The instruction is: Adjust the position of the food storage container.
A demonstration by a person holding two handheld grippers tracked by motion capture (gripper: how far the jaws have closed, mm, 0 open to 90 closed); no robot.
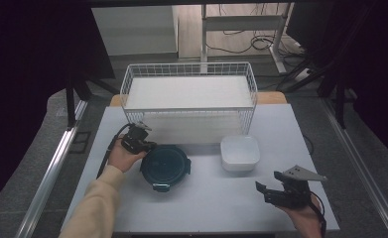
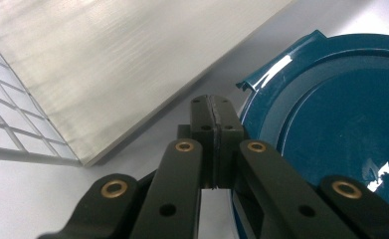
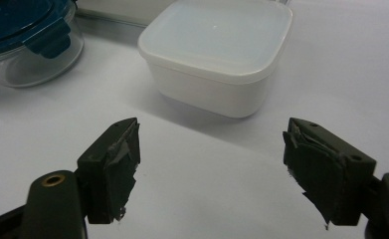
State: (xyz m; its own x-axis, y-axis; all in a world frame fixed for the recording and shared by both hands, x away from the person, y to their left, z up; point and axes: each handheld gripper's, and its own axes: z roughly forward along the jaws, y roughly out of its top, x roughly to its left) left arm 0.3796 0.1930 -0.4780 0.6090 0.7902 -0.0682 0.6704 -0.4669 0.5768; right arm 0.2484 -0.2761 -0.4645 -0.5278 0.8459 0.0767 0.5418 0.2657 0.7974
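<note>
The tabletop [image 1: 201, 208] carries three items. The largest is the white wire basket [image 1: 189, 91] at the far edge; it holds nothing that can be made out beyond its pale floor. In front of it, on the person's left, stands the round container with the blue lid [image 1: 164, 164]. To the right of that, apart from it, stands the square white container [image 1: 240, 153], lid on.

Progress, as a judgement: the work in hand appears to be the handling of the round container, most likely its transfer to the basket. It is at an early stage. Both containers stand on the tabletop and neither is lifted.

The left gripper [image 1: 138, 140] sits at the far-left rim of the blue lid. Its fingers [image 2: 213, 130] are fully closed, pad against pad. Whether the rim or a latch is caught between them cannot be told. The right gripper [image 1: 267, 190] rests near the front right corner, well apart from both containers, with its fingers [image 3: 113, 164] spread wide and nothing between them.

View differences:
- The high view gives the overall layout and the basket's position.
- The left gripper view shows the closed pads beside the lid's raised latch tab [image 2: 276, 69].
- The right gripper view shows the round container's clear glass body [image 3: 30, 62] under the lid, and the square container's translucent lid.
</note>
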